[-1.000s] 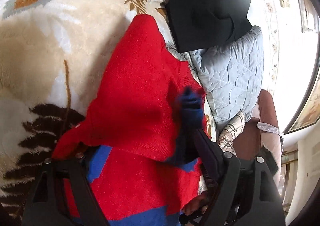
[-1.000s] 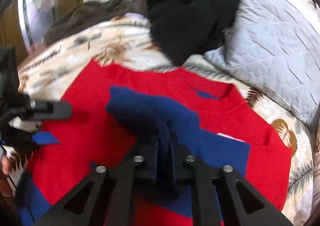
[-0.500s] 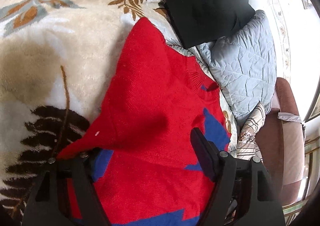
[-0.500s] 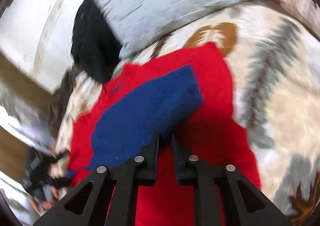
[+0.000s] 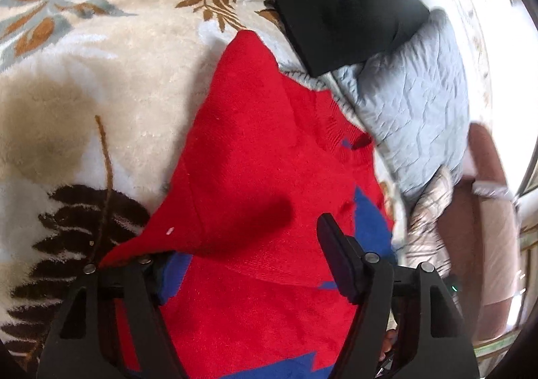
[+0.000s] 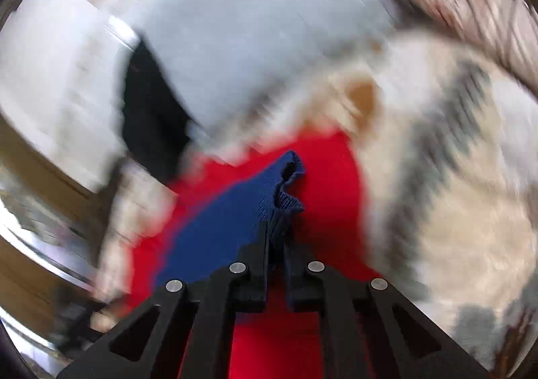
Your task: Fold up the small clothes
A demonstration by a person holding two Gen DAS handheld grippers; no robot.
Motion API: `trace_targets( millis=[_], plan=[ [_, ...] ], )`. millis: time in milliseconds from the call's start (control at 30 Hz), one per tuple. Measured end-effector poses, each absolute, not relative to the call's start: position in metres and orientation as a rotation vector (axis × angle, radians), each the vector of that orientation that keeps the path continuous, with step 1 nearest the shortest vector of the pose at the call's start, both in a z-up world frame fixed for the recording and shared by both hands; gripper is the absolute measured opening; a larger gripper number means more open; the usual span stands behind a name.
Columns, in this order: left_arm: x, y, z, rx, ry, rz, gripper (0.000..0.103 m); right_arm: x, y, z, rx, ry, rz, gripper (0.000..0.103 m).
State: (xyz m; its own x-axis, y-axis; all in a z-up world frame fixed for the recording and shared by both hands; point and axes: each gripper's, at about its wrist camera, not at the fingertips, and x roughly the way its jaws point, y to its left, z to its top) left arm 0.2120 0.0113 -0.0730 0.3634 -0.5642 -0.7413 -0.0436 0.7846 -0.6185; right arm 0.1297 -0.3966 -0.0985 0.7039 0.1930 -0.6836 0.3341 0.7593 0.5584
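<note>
**Sleeve fold in hand on the red sweater**

Going left to right: the left tool (image 5: 235, 264) is standing spread wide over the red sweater (image 5: 255, 157), gripping nothing, though its left finger is lying partly under a raised red flap near the hem. The sweater is lying on a plush leaf-print blanket (image 5: 84, 83) on the bed, its collar pointing toward a black garment (image 5: 343, 2) and a grey quilted pillow (image 5: 417, 103).

The right tool (image 6: 276, 244) is clamped on the blue sleeve (image 6: 232, 221), pinching it near the ribbed cuff, which is bunching above the fingertips. The sleeve is lying across the red body.

By my reading, the sleeve fold is under way. The next move calls for laying the cuff flat on the body, releasing it, and then turning to the left side.

The left view is showing the sweater's whole outline, collar and surroundings sharply; it is not showing the pinch itself. The right view is showing the grip clearly, while everything beyond it is heavily smeared.
</note>
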Motion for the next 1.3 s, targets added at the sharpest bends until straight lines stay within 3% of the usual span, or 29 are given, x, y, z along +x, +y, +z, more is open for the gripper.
trace_targets(
  millis=[67,100,200,267,300,367,400,500,600,767,1100,1300],
  plan=[
    [0.204,0.008,-0.067,-0.582,1.181,-0.38,0.071,0.122,-0.399,-0.104,0.765,0.809,-0.064,0.007],
    [0.2,0.007,-0.064,-0.581,1.187,-0.391,0.071,0.116,-0.396,-0.092,0.756,0.79,-0.069,0.014],
    [0.188,-0.003,-0.065,-0.509,1.203,-0.357,0.071,0.097,-0.379,-0.064,0.661,0.721,-0.029,0.014],
    [0.185,-0.015,-0.068,-0.419,1.203,-0.328,0.07,0.1,-0.371,-0.076,0.615,0.819,-0.043,0.013],
    [0.183,-0.02,-0.064,-0.381,1.209,-0.317,0.071,0.109,-0.37,-0.093,0.603,0.939,-0.05,0.006],
    [0.177,-0.027,-0.059,-0.323,1.259,-0.325,0.071,0.102,-0.373,-0.098,0.623,0.925,-0.046,0.005],
    [0.169,-0.027,-0.055,-0.311,1.275,-0.354,0.071,0.098,-0.374,-0.093,0.641,0.932,-0.05,0.015],
    [0.146,-0.017,-0.044,-0.254,1.303,-0.395,0.071,0.076,-0.377,-0.074,0.641,0.951,-0.019,0.017],
    [0.119,0.004,-0.032,-0.221,1.311,-0.431,0.071,0.04,-0.379,-0.058,0.565,0.995,0.001,0.036],
    [0.074,0.046,-0.028,-0.194,1.36,-0.424,0.071,-0.032,-0.388,-0.053,0.524,1.033,0.031,0.046],
    [-0.008,0.07,-0.07,-0.341,1.52,-0.491,0.071,-0.121,-0.367,-0.105,0.592,1.109,0.129,0.048],
    [-0.03,0.068,-0.079,-0.395,1.53,-0.515,0.079,-0.125,-0.352,-0.109,0.572,1.133,0.245,0.048]
  ],
)
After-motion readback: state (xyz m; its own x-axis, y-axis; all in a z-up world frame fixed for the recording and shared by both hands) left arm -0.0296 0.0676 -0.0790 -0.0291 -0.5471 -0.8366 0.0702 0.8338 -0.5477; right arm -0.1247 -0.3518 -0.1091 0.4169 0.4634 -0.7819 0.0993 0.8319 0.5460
